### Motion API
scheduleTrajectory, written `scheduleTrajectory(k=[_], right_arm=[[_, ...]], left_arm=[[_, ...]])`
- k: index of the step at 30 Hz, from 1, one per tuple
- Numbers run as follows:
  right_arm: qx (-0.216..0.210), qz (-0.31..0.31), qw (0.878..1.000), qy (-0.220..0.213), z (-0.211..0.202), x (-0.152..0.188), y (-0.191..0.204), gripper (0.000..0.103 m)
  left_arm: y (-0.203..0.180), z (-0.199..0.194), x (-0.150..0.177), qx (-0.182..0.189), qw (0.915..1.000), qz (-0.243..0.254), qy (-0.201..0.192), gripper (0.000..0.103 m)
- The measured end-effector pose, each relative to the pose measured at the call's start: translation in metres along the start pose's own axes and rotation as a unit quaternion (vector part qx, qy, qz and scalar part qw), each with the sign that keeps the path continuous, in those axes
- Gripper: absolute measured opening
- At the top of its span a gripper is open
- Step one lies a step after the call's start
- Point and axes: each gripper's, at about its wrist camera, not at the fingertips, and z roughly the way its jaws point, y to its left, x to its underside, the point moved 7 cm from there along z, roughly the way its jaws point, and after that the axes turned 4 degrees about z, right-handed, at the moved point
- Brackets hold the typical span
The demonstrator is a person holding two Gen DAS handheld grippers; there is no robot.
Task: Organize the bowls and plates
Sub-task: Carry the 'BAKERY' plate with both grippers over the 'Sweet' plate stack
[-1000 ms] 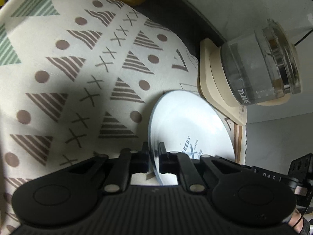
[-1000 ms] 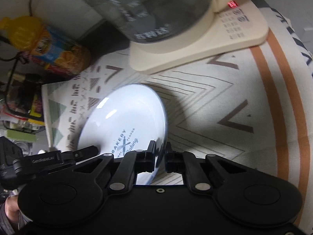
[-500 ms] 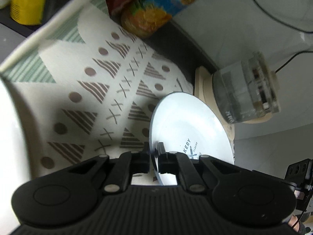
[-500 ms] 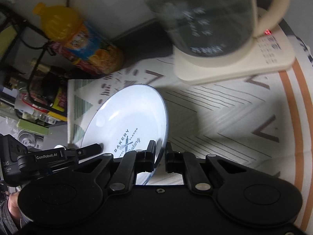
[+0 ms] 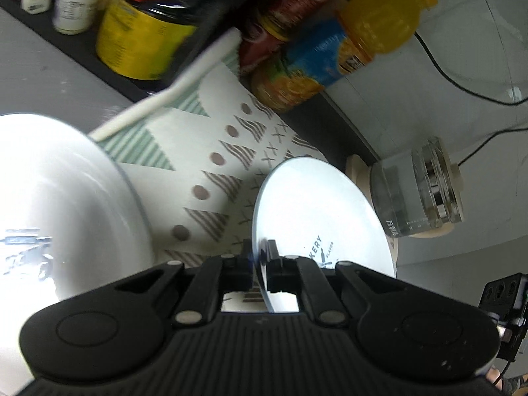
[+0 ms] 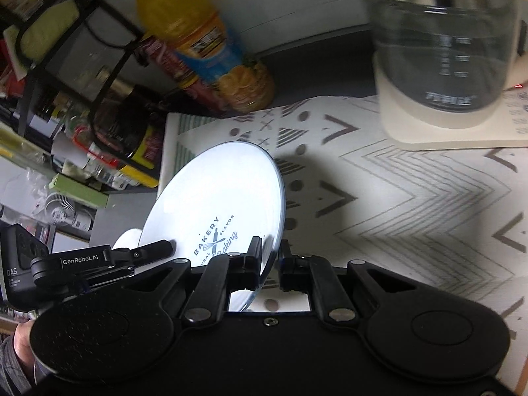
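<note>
A white plate [image 5: 316, 211] with blue "BAKERY" print is held up in the air, tilted, above a patterned mat [image 5: 211, 151]. My left gripper [image 5: 259, 254] is shut on its near rim. My right gripper [image 6: 270, 250] is shut on the opposite rim of the same plate [image 6: 217, 198]. A second white dish [image 5: 62, 204] fills the left of the left wrist view, below and beside the held plate. The left gripper also shows in the right wrist view [image 6: 99, 260].
A glass kettle [image 6: 442, 39] on a cream base [image 6: 462, 132] stands at the back right. An orange juice bottle [image 5: 333, 49], a red packet and a yellow tin [image 5: 138, 43] line the back. A black rack with clutter [image 6: 66, 76] is at the left.
Both grippers have lifted the plate up and away from the mat. The view has pulled back, and the second white dish and the back clutter have come into sight.
</note>
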Motion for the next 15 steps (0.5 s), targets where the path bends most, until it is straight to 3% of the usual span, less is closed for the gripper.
scheduleTrajectory(k=[15], right_arm=[[-0.023, -0.053, 0.998, 0.033, 0.031, 0.026, 0.061, 0.011]], left_arm=[[0.063, -0.050, 0.001, -0.030, 0.9985, -0.039, -0.025, 0.005]])
